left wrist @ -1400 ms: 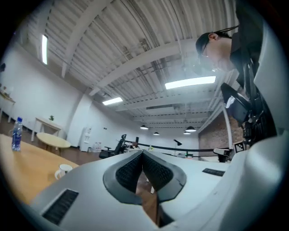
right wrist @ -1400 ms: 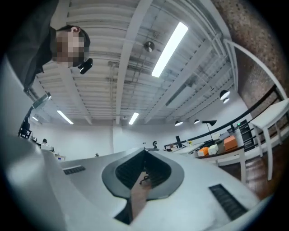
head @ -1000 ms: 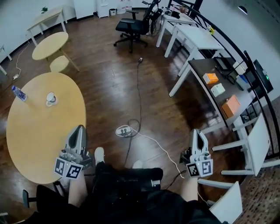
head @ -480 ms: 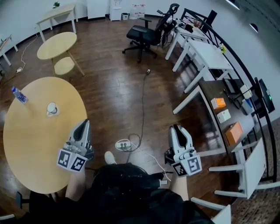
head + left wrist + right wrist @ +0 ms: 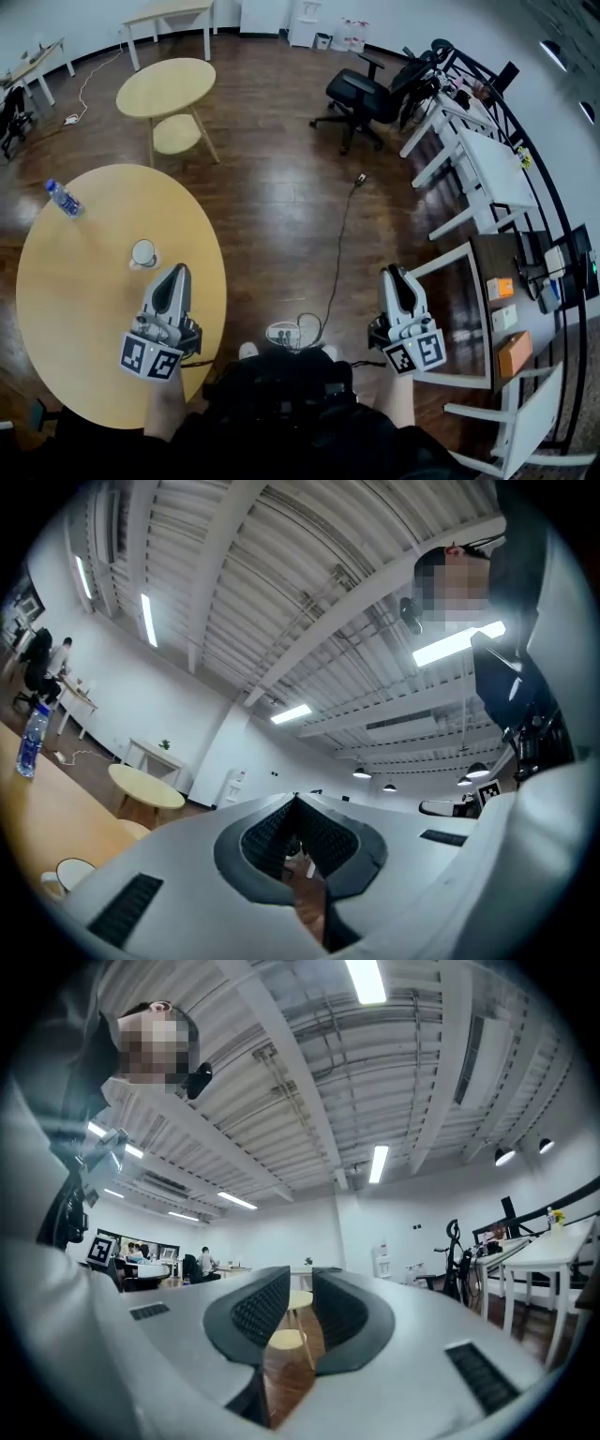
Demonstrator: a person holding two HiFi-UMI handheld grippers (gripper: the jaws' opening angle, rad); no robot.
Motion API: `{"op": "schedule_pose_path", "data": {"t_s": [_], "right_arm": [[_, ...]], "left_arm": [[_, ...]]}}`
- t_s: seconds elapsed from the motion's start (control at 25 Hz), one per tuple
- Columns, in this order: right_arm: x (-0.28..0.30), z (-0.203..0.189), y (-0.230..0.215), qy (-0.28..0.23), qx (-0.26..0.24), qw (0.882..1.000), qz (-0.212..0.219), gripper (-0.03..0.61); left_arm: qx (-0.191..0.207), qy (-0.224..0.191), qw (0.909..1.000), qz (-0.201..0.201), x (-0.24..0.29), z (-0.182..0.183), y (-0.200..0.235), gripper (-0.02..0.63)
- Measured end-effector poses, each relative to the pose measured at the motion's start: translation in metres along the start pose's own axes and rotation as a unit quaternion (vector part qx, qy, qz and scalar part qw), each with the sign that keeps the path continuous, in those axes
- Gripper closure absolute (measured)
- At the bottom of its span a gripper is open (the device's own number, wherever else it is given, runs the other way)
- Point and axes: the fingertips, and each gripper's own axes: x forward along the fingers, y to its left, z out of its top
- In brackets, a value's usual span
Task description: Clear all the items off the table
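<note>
Where dark wood floor [image 5: 281, 206] spreads, round table [image 5: 84, 309] bears bottle [image 5: 64, 199], cup [image 5: 143, 253].

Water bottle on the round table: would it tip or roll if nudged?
Probably tips easily: the water bottle looks tall and narrow, upright near the table edge. Its round body would likely roll once down. Clear plastic suggests it is light and a little squashy.

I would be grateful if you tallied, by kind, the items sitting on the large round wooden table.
Water bottle: 1
White cup: 1
Total on the round table: 2
</note>
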Motion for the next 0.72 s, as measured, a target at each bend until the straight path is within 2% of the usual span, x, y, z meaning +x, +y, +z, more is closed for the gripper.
{"op": "schedule_pose_path", "data": {"t_s": [0.16, 0.28, 0.36, 0.44, 0.52, 0.6, 0.72], "right_arm": [[0.048, -0.020, -0.040, 0.011, 0.024, 1.000, 0.015, 0.502], [0.094, -0.033, -0.084, 0.012, 0.034, 0.999, 0.034, 0.502], [0.130, -0.040, -0.116, 0.004, 0.032, 0.998, 0.055, 0.502], [0.175, -0.048, -0.145, -0.010, 0.032, 0.995, 0.092, 0.501], [0.225, -0.053, -0.170, -0.013, 0.036, 0.989, 0.140, 0.502], [0.258, -0.046, -0.197, -0.006, 0.032, 0.983, 0.180, 0.502], [0.299, -0.034, -0.237, -0.010, 0.031, 0.973, 0.228, 0.500]], "left_arm": [[0.013, 0.014, 0.9991, 0.038, 0.017, -0.017, 0.019, 0.612], [0.031, 0.015, 0.9977, 0.059, 0.054, -0.030, 0.027, 0.612], [0.057, 0.011, 0.9952, 0.078, 0.079, -0.040, 0.035, 0.612], [0.105, 0.007, 0.9881, 0.112, 0.102, -0.045, 0.045, 0.612], [0.136, -0.020, 0.9754, 0.172, 0.124, -0.041, 0.054, 0.612], [0.132, -0.059, 0.9638, 0.224, 0.148, -0.040, 0.054, 0.612], [0.133, -0.090, 0.9584, 0.236, 0.193, -0.044, 0.041, 0.612]]}}
